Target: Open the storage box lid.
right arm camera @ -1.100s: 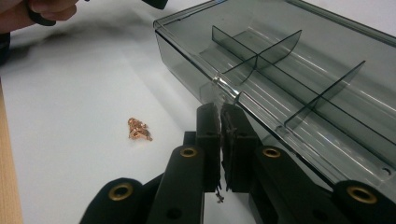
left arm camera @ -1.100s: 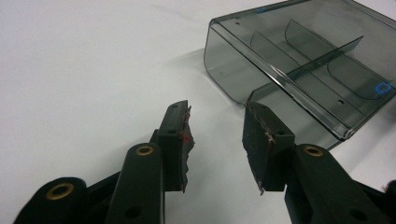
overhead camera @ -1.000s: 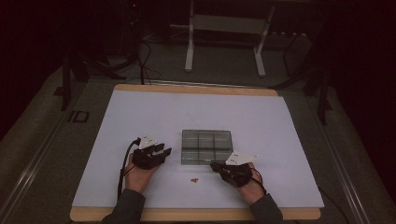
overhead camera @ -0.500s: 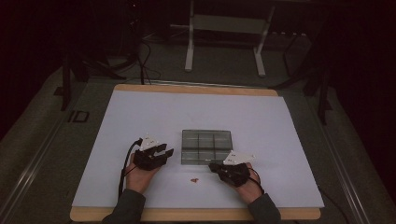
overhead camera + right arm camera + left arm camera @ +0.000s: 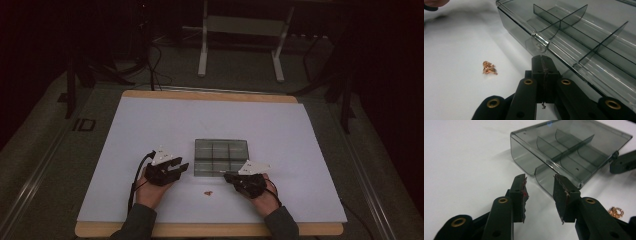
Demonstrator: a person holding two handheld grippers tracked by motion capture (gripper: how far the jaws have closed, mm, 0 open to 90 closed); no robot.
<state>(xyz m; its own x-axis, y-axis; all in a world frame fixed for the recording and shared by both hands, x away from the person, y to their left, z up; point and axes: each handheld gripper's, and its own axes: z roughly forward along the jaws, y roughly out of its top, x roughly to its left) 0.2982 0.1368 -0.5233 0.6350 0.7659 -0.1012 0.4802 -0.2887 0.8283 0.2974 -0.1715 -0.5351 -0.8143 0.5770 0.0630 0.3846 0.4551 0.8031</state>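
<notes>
One clear smoky plastic box with its lid down lies flat on the white table, near the middle and toward the near edge; its dividers make six compartments. The right gripper sits at the box's near right side, jaws pressed together with nothing between them, tips just at the small round latch on the front wall. The left gripper hovers just beside the box's near left corner, jaws spread with nothing between them, having just been closing a little. One small tangle of copper-coloured chain lies on the table between the two grippers, nearer than the box and apart from it.
</notes>
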